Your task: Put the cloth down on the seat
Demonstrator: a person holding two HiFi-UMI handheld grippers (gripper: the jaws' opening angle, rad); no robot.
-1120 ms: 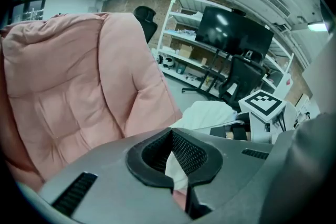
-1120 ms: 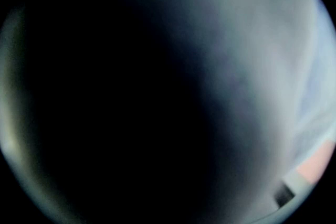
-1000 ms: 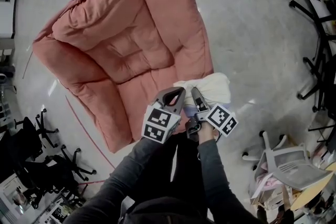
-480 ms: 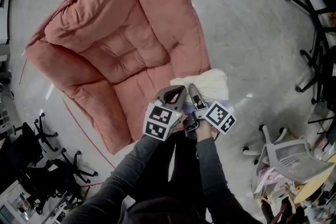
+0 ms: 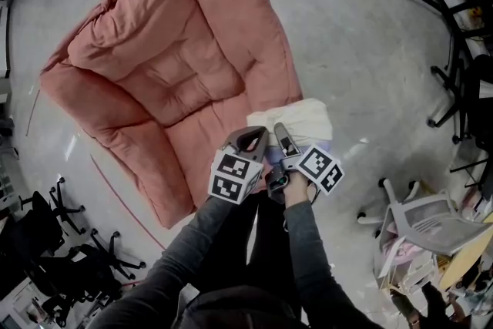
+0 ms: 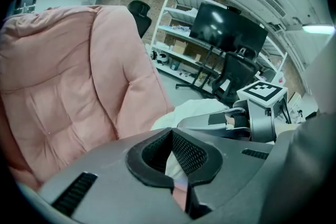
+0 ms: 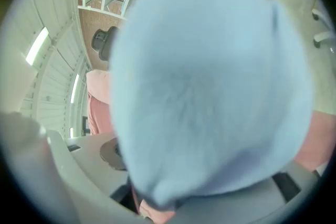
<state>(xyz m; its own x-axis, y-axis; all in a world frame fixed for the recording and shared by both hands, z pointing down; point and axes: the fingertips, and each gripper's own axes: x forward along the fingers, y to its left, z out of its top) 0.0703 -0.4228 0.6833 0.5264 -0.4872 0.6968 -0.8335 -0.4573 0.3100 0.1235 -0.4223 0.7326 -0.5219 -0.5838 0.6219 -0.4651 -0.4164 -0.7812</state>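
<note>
The big pink cushioned seat [image 5: 169,65] lies on the floor ahead of me. A white cloth [image 5: 296,118] rests bunched on its near right corner, partly over the edge. My left gripper [image 5: 260,133] is shut, its tips on the cloth's near edge; the cloth [image 6: 194,108] shows just past them. My right gripper [image 5: 279,131] reaches into the cloth beside it, and its jaws are opening with cloth between them. In the right gripper view the cloth [image 7: 210,81] fills nearly everything and hides the jaw tips. The seat [image 6: 68,86] rises on the left.
Grey concrete floor [image 5: 362,50] surrounds the seat. A pale office chair [image 5: 431,219] stands at the right and black chair bases [image 5: 46,227] at the lower left. A red line [image 5: 115,189] runs along the seat's near side. Shelves and a dark monitor [image 6: 226,29] stand beyond.
Both grippers and the cloth have shifted slightly up and left in the head view as the seat did, staying at the same corner. No jaw movement shows there.
</note>
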